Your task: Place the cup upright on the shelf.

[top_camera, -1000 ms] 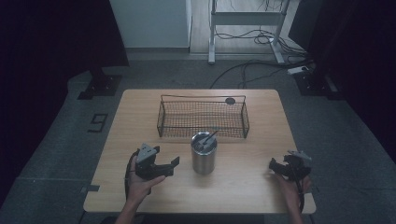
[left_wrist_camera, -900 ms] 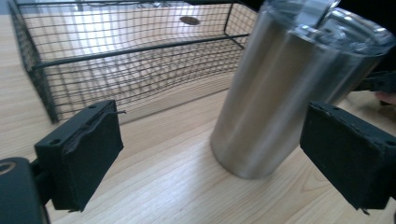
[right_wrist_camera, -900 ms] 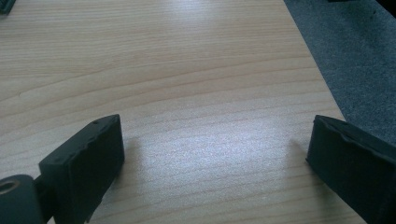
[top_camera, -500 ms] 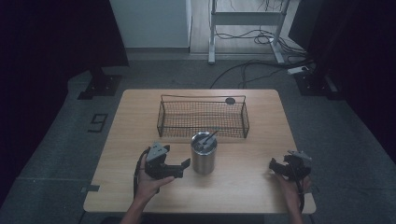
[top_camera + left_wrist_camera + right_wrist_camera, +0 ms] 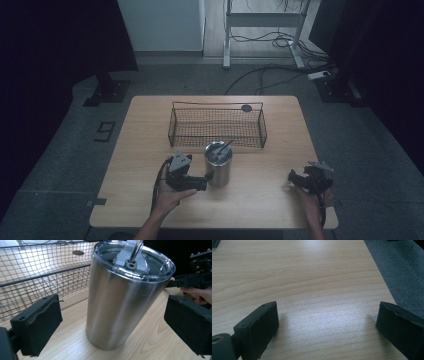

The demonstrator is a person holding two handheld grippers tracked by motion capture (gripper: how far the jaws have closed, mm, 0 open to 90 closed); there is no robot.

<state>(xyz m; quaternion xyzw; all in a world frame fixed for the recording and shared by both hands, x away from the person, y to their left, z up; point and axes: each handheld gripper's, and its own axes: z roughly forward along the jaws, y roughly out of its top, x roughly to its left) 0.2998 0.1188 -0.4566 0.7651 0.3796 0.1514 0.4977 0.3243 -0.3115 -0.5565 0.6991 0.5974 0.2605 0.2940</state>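
Observation:
A steel tumbler [image 5: 218, 162] with a clear lid and a metal straw stands upright on the wooden table [image 5: 260, 200], just in front of a wire basket [image 5: 217, 125]. My left gripper [image 5: 206, 179] sits at its left side, pointing at it. Its jaws have just been opening, and in the left gripper view the tumbler [image 5: 120, 302] stands between and ahead of the pads [image 5: 37, 325], untouched. My right gripper [image 5: 296, 177] rests open near the table's right front corner, with bare wood between its pads [image 5: 259, 325].
The wire basket [image 5: 37, 277] is empty. A small dark disc [image 5: 246, 107] lies on the table behind it. The table's right edge [image 5: 382, 277] runs close by my right gripper. Cables and stand legs lie on the floor beyond the table.
My left gripper has moved right, from the table's left front up to the tumbler, and its jaws have spread wider. The right hand has kept still.

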